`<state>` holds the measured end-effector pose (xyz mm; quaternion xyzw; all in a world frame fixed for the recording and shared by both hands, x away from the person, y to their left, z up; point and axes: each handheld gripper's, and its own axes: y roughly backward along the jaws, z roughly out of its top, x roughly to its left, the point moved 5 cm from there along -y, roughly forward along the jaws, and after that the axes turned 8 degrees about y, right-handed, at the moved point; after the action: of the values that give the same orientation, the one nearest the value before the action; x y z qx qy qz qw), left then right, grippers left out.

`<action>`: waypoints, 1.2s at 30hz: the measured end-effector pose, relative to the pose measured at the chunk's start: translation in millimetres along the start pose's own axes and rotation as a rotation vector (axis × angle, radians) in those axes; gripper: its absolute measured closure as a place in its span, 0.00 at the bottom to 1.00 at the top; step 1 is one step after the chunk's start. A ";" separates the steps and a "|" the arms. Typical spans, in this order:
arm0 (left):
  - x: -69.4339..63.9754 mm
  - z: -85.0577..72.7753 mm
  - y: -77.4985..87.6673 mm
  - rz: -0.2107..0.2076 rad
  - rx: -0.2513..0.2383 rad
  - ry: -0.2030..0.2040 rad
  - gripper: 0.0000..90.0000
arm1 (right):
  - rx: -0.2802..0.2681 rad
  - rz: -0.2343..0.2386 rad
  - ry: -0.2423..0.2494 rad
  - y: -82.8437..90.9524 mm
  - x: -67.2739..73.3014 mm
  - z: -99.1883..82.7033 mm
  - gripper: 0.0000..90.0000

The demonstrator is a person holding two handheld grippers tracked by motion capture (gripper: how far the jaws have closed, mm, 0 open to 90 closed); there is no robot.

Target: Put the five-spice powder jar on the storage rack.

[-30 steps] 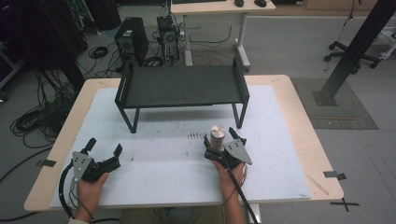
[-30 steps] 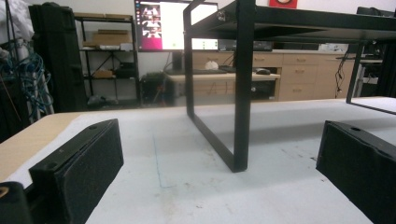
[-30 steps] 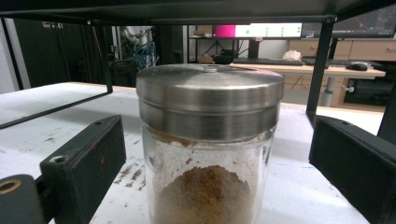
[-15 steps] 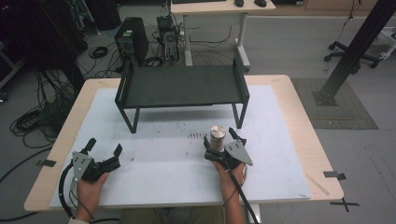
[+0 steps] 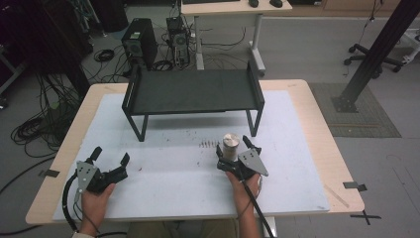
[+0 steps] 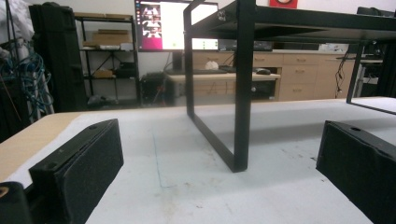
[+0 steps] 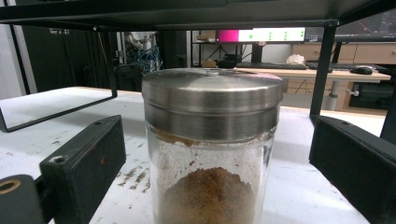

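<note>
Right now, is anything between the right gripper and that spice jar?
Nothing visible. The jar stands upright between the open jaws of the right gripper, with bare white mat in the gaps on both sides.

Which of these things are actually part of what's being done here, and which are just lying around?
In use:
- spice jar with steel lid
- right gripper, jaws open around it
- black shelf rack, possibly

Lying about:
- left gripper, open, idle
- computer towers on floor
- office chair
</note>
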<state>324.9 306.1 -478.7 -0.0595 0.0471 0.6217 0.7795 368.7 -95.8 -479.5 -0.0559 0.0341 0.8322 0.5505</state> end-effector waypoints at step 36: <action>0.1 0.0 -0.1 0.000 0.000 0.003 0.01 | 0.000 0.007 -0.001 0.5 0.3 0.0 0.05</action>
<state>325.0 306.1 -478.6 -0.0604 0.0480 0.6215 0.7796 368.2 -95.8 -479.5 -0.0553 0.0340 0.8342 0.5476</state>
